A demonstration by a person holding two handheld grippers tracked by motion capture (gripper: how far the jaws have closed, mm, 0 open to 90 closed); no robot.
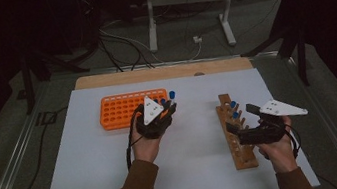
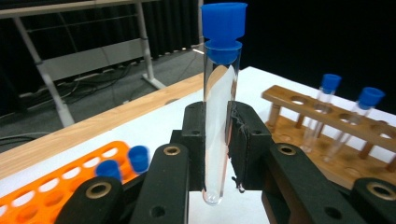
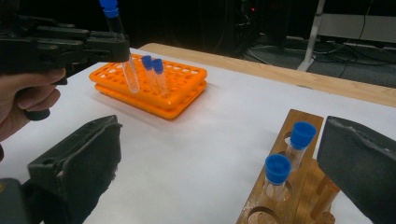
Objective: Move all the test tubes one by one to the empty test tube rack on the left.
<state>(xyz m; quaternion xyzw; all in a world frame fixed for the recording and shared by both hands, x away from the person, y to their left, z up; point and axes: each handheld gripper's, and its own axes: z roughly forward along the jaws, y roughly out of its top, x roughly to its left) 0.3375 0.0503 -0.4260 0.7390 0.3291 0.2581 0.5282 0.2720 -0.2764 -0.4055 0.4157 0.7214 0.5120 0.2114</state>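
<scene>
My left gripper [image 2: 217,144] is shut on a clear test tube [image 2: 219,102] with a blue cap, held upright just off the right end of the orange rack [image 1: 123,110]. Two blue-capped tubes [image 3: 154,74] stand in that rack's near corner. In the high view the left gripper [image 1: 169,106] sits mid-table with the tube's cap [image 1: 172,94] above it. My right gripper [image 3: 219,172] is open, its jaws wide apart on either side of the wooden rack [image 3: 299,191]. That rack holds two capped tubes [image 3: 289,154]. The right gripper [image 1: 242,119] hovers over the rack's middle [image 1: 240,154].
A white sheet [image 1: 198,171] covers the table, with a bare wooden strip [image 1: 163,72] along the far edge. Beyond it stand a metal frame [image 1: 188,0] and cables on the floor. Most holes in the orange rack [image 2: 51,184] have no tubes.
</scene>
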